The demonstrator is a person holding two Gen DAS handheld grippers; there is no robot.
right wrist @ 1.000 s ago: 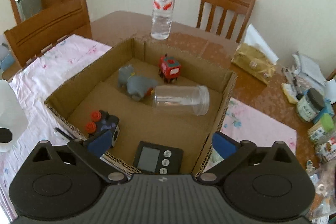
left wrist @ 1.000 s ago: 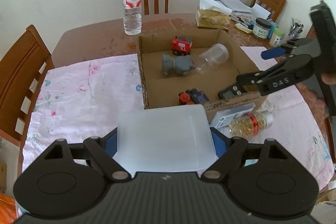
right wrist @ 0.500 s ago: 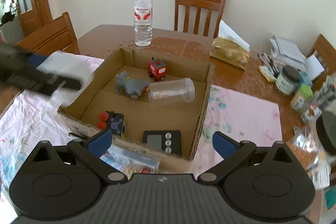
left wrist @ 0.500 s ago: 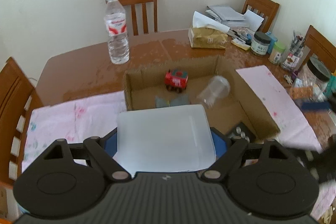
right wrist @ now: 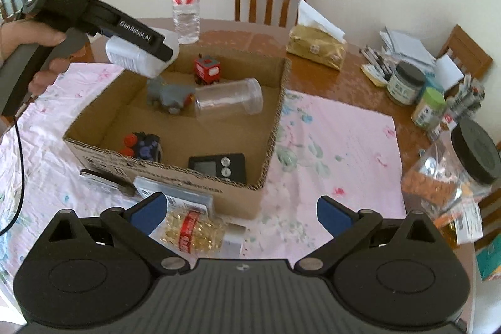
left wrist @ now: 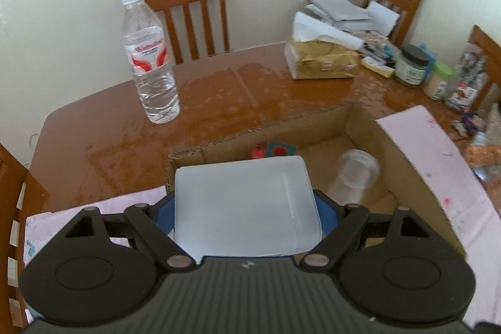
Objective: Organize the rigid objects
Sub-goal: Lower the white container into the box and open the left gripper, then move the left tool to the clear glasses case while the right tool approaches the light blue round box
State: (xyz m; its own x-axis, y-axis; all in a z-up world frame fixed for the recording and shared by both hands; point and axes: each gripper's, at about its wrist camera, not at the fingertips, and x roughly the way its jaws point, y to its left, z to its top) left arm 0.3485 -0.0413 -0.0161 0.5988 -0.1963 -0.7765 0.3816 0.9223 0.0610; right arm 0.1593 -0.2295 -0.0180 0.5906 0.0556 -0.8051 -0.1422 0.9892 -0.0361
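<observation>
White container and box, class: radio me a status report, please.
Left tongs shut on white container, above cardboard box corner. Right tongs open, empty. Grey toy lies below.

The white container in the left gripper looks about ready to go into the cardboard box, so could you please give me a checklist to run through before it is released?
1. Left gripper pads press both sides of the white container: ok.
2. Container over the cardboard box, above its far left corner: ok.
3. Bare box floor under the container: cannot tell; the grey toy and red toy lie close by.
4. Clear jar lying on its side, away from that corner: ok.
5. Right gripper open, empty and outside the box: ok.
6. Height of the container above the floor: cannot tell.
</observation>
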